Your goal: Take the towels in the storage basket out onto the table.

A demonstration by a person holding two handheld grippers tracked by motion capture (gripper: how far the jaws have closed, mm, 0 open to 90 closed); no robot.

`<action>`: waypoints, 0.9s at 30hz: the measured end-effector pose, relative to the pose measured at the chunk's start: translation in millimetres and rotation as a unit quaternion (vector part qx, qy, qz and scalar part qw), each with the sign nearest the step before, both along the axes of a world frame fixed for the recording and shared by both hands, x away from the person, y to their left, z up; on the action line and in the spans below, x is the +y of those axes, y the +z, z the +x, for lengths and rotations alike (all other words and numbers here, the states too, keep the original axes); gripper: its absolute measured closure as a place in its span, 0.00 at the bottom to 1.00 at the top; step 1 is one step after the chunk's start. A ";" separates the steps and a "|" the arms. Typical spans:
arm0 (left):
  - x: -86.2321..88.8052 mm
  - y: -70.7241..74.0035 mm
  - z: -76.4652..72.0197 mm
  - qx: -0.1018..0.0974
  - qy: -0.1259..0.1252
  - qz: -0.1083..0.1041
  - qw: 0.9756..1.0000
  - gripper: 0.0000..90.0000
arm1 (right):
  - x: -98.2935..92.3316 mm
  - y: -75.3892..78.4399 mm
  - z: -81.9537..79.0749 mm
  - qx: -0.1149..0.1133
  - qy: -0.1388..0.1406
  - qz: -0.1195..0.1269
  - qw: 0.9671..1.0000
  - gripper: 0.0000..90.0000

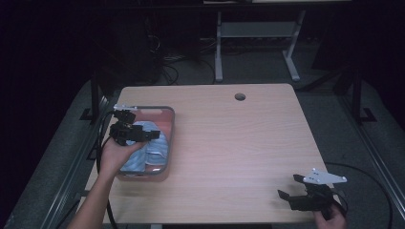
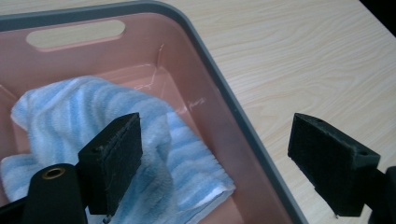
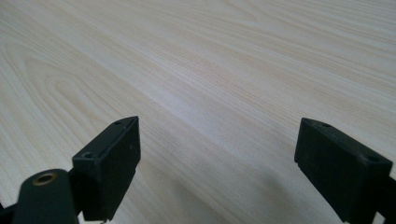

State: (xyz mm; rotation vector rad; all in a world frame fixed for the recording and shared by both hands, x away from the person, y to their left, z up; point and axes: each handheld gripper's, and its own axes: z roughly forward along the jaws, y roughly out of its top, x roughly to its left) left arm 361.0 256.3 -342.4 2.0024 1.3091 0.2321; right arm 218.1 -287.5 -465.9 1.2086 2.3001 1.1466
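My left gripper (image 1: 138, 135) hangs over the pink plastic basket with the grey rim (image 1: 170, 125), which sits at the left side of the pale wood-grain table (image 1: 239, 148), its near end close to the front edge. In the left gripper view my jaws stand wide apart with nothing between them: one pad is over the blue-and-white striped terry towel (image 2: 93, 116), the other is out past the basket's grey rim (image 2: 224, 88), above bare table (image 2: 303, 51) (so the rim runs up between the two jaws). The towel lies crumpled on the floor of the basket, bunched toward the wall with the slot-shaped handle cutout (image 2: 74, 33), with a folded corner reaching toward the near side. I cannot tell whether the pad over the towel touches the cloth or only hovers just above it. My left hand (image 1: 114, 155) grips the tool from the near side of the basket, cable trailing off the table's left edge. My right gripper (image 1: 292, 187) is well apart from all this, at the near right corner of the table, low over the wood; its jaws are also spread wide and hold nothing, with only table grain (image 3: 210, 79) and their own shadow between them.
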 end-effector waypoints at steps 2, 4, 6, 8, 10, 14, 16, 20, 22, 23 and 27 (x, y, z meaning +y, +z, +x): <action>2.1 -0.8 2.0 0.001 0.004 0.006 1.000 0.20 | 0.3 0.0 0.0 -0.001 0.001 -0.001 1.000 0.15; 4.3 -2.2 3.9 0.003 0.008 0.004 1.000 0.20 | 0.8 0.2 -0.4 -0.002 0.000 -0.001 1.000 0.15; 5.3 -4.7 5.6 0.006 0.013 0.008 1.000 0.20 | 1.0 -0.2 -0.3 0.000 -0.001 -0.001 1.000 0.15; 6.4 -7.6 7.6 0.012 0.018 0.010 1.000 0.20 | 1.3 -0.4 -0.3 0.002 -0.002 -0.001 1.000 0.15; 8.0 -10.6 9.0 0.016 0.023 0.011 1.000 0.20 | 1.4 -0.2 -0.3 0.001 -0.002 -0.001 1.000 0.15; 13.8 -17.0 11.7 0.026 0.038 0.014 0.999 0.20 | 1.3 0.1 -0.6 0.000 -0.001 -0.001 1.000 0.15; 16.2 -21.0 12.7 0.033 0.045 0.022 0.998 0.20 | 1.4 -0.3 -0.3 0.001 -0.002 -0.001 1.000 0.15; 18.7 -29.2 14.5 0.047 0.063 0.029 0.996 0.21 | 2.2 -0.2 -0.3 -0.001 0.000 -0.002 1.000 0.15; 18.2 -32.2 15.6 0.052 0.061 0.028 0.996 0.21 | 3.0 0.6 -0.8 -0.002 0.001 -0.003 1.000 0.15; 17.1 -33.7 16.3 0.056 0.063 0.034 0.996 0.21 | 3.2 0.9 -1.1 -0.004 0.002 -0.004 1.000 0.15; 12.2 -39.5 19.1 0.068 0.064 0.050 0.994 0.23 | 4.7 1.9 -1.8 -0.009 0.005 -0.005 1.000 0.15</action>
